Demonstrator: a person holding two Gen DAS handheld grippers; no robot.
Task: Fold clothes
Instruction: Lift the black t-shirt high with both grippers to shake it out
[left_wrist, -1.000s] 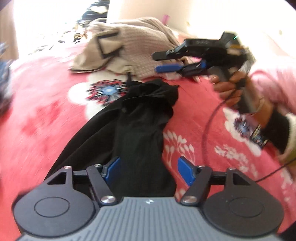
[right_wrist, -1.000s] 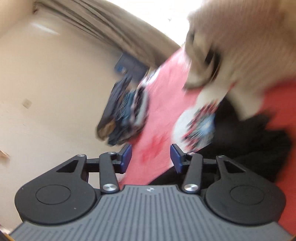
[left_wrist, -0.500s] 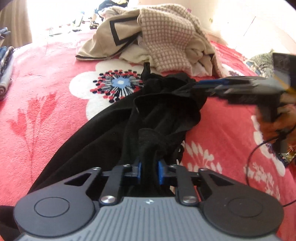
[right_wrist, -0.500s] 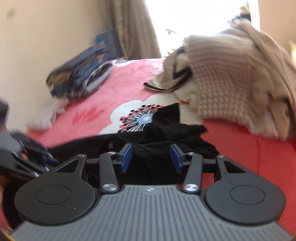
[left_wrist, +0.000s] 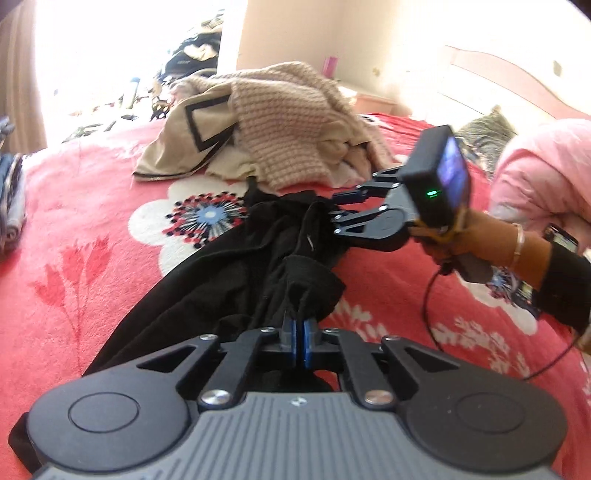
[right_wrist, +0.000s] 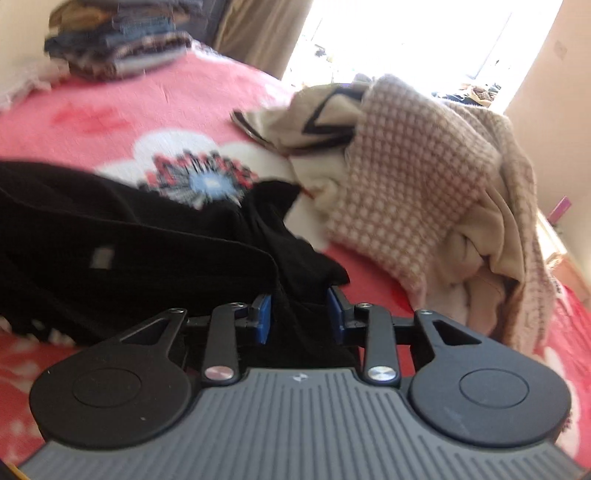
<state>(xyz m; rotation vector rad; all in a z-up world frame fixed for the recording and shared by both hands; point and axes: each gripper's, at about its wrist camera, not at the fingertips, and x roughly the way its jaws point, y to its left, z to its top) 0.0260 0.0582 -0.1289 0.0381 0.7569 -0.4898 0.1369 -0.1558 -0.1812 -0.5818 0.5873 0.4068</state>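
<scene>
Black cloth of the garment (left_wrist: 236, 280), bunched lengthwise on the red blanket (left_wrist: 74, 258), is pinched in the clenched left gripper (left_wrist: 298, 341) while the right gripper (right_wrist: 299, 317) closes around its far end, both angled down: grasping step, next likely a lift to spread it.

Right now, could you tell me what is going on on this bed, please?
A person with a gripper in each hand is starting to fold a black garment lying on the red blanket. The left gripper is shut on a bunched fold of it. The right gripper is closing, with black cloth between its fingers, not yet pinched. A beige pile of clothes waits behind, and folded clothes are stacked at the far edge.
</scene>
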